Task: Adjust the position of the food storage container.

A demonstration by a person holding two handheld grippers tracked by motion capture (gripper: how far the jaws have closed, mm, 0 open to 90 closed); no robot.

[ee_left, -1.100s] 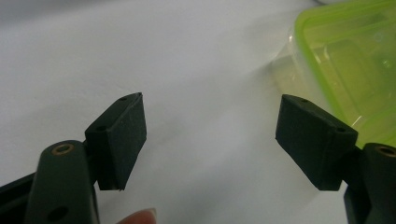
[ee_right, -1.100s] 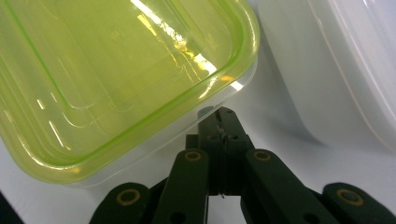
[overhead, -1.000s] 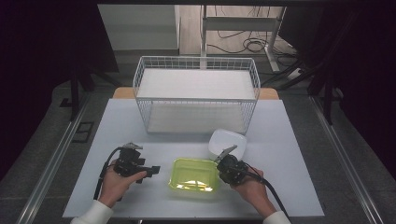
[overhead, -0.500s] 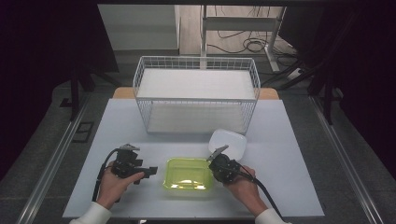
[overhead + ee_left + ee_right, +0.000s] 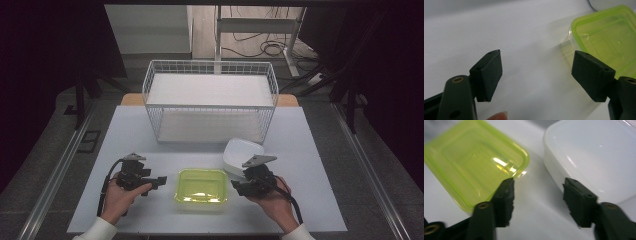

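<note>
Near the front edge of a pale grey surface (image 5: 150, 145), a translucent lime-green plastic container (image 5: 201, 187) is lying, square with rounded corners and a raised rim, glossy enough to be catching light. Just behind it and to the right, a milky white plastic container (image 5: 240, 155) of similar rounded shape is sitting close beside it, smooth and slightly shiny. Farther back, a white wire basket (image 5: 210, 102) with a rectangular grid of thin bars is standing across the middle of the surface, well apart from both containers.

A person's left gripper (image 5: 159, 180) is hovering just left of the green container, its black jaws spread wide with nothing between them. Their right gripper (image 5: 237, 188) is hovering just right of it, in front of the white container; its jaws have just been opening and are standing apart, empty, with bare surface between the matte, blocky pads (image 5: 579, 202).
</note>
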